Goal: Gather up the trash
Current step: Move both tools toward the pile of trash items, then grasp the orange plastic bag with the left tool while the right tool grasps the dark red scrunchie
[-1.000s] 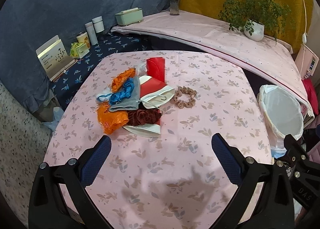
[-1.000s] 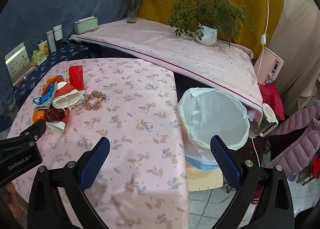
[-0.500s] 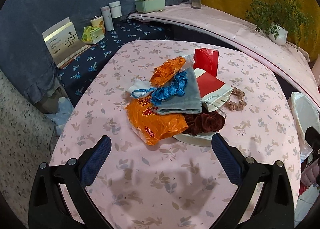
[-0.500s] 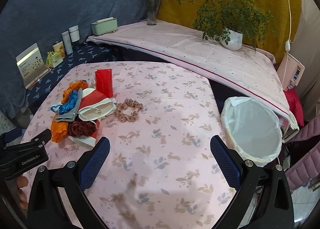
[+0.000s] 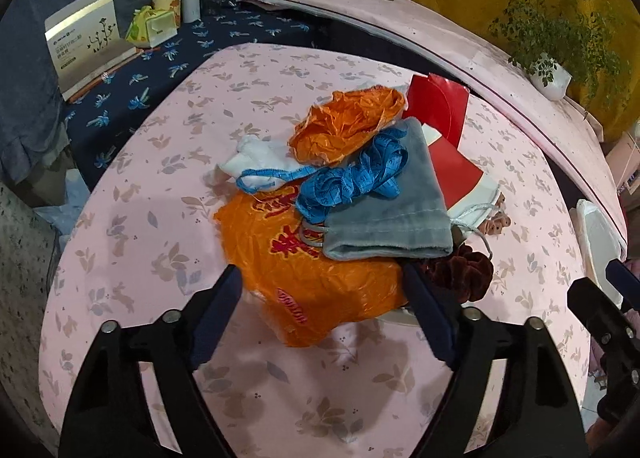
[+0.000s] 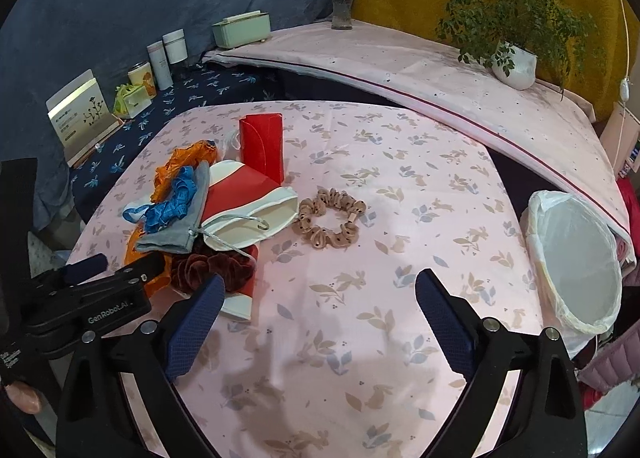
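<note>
- Much nearer the heap than a second ago: left tool [image 5: 322, 312] now low over the near edge of the pile, right tool [image 6: 318, 308] advanced over the pink tabletop [image 6: 420, 186] too.
- Left tool's jaws apart but just been closing, straddling the near corner of the orange plastic bag [image 5: 316, 278]; pads not yet pressing on it.
- Right tool's jaws wide apart, just eased inward a little, only bare cloth between them.
- On top of the bag: grey pouch [image 5: 394, 214] with a blue measuring tape [image 5: 352, 182] tangled across it.
- Behind those: second crumpled orange wrapper [image 5: 348, 124], white wad [image 5: 256, 158] to its left, red box [image 5: 438, 106] upright at the back.
- Red-and-white paper bag [image 6: 248, 206] lying flat under the pouch (its cord handle trailing forward).
- Dark red velvet scrunchie [image 6: 212, 266] at the near side of the heap, just beside the right tool's left finger.
- Tan dotted scrunchie [image 6: 330, 224] alone on the cloth, right of the pile.
- White-lined bin [image 6: 574, 258] off the tabletop's right edge, open-mouthed.
</note>
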Motion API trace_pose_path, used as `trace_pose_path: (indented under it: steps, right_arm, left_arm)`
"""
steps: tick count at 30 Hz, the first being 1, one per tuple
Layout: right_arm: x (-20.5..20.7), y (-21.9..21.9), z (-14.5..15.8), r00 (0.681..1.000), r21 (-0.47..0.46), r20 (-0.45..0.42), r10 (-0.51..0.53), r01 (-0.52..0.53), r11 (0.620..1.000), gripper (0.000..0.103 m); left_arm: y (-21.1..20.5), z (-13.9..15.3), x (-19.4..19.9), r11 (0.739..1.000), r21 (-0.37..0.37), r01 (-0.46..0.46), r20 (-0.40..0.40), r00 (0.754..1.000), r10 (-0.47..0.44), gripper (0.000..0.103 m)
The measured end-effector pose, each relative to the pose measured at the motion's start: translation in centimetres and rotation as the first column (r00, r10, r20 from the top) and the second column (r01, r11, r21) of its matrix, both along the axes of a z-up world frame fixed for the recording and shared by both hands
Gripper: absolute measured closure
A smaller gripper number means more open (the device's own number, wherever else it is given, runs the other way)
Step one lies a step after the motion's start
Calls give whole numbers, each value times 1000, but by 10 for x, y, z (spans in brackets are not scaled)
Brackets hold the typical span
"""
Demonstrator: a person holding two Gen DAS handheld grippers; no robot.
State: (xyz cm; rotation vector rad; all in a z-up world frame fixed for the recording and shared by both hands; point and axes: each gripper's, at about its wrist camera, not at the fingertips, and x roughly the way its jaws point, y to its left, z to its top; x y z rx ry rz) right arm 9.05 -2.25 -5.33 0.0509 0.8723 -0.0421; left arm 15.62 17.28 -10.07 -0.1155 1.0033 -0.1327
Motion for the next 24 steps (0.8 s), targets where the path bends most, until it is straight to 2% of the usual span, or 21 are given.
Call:
trace_pose_path:
  steps: [2,5,7,8,13,19,22,23,24]
  right_arm:
    - [4,5,-3,1000,5,-4,7,-7,1000,15]
    - [8,12,-8,1000,28,-13,21,-21,999,21]
    - [12,16,-12,999,54,-33,32,-30,998,27]
    - [13,19,-15,998,67,-43,39,-36,997,30]
    - [18,35,-25,994,112,-74,77,-69,991,45]
    - [25,49,-30,992,182,-79,99,-83,980,46]
    - [32,51,-35,992,212,-90,88,-67,975,46]
    - [33,51,-36,992,218,-94,82,-60,974,46]
    - [35,50,-38,992,225,-97,74,-51,973,46]
  left_arm:
    - [2,-6,1,1000,-15,21,-23,1000,-21,49]
    - [6,-14,-1,999,-26,34,-49,998,-35,79]
    - [10,-18,-4,999,-42,33,-64,997,-36,88]
    - [12,-19,-5,998,-49,36,-68,997,-39,98]
    - [21,-16,-17,997,-63,35,-57,998,-39,103]
    - [33,-13,-24,998,-66,24,-55,998,-27,103]
    - [36,-16,-21,996,-89,1,-79,997,-8,101]
    - [38,-18,-19,994,-110,-3,-96,995,-7,93]
    - [39,-21,-17,992,-127,-12,-115,993,-3,76]
